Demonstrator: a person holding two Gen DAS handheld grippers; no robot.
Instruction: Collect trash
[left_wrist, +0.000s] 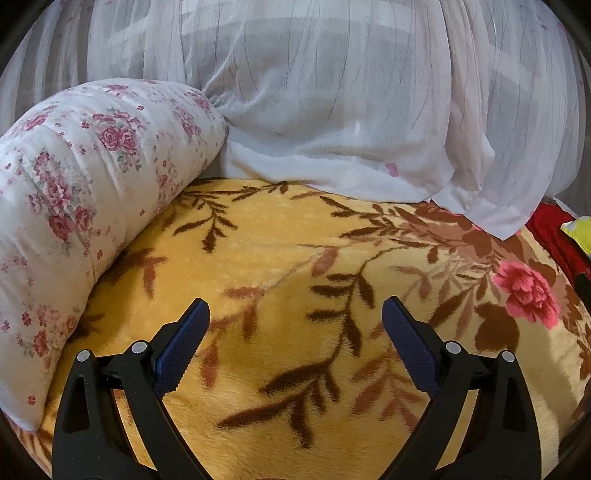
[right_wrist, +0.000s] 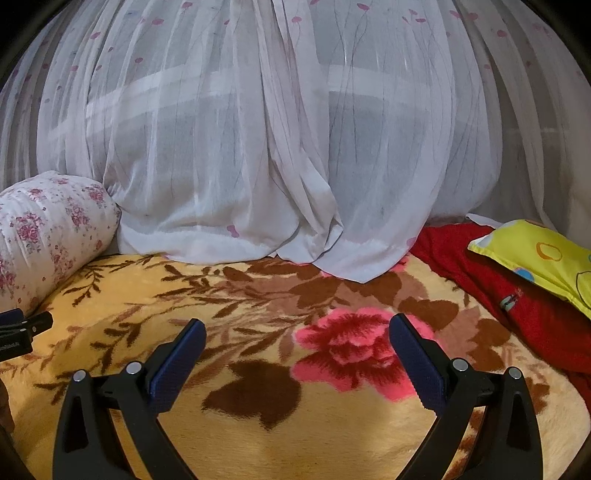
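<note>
No trash shows in either view. My left gripper (left_wrist: 295, 310) is open and empty, held low over a yellow blanket (left_wrist: 280, 258) with brown leaf patterns. My right gripper (right_wrist: 297, 328) is open and empty over the same blanket (right_wrist: 147, 295), above a pink flower print (right_wrist: 354, 350). The left gripper's black body (right_wrist: 22, 328) shows at the left edge of the right wrist view.
A floral white bolster (left_wrist: 74, 184) lies along the left; it also shows in the right wrist view (right_wrist: 48, 229). Sheer white curtains (left_wrist: 332, 110) (right_wrist: 277, 147) hang behind and drape onto the blanket. A red blanket (right_wrist: 498, 288) and a yellow pillow (right_wrist: 539, 258) lie at the right.
</note>
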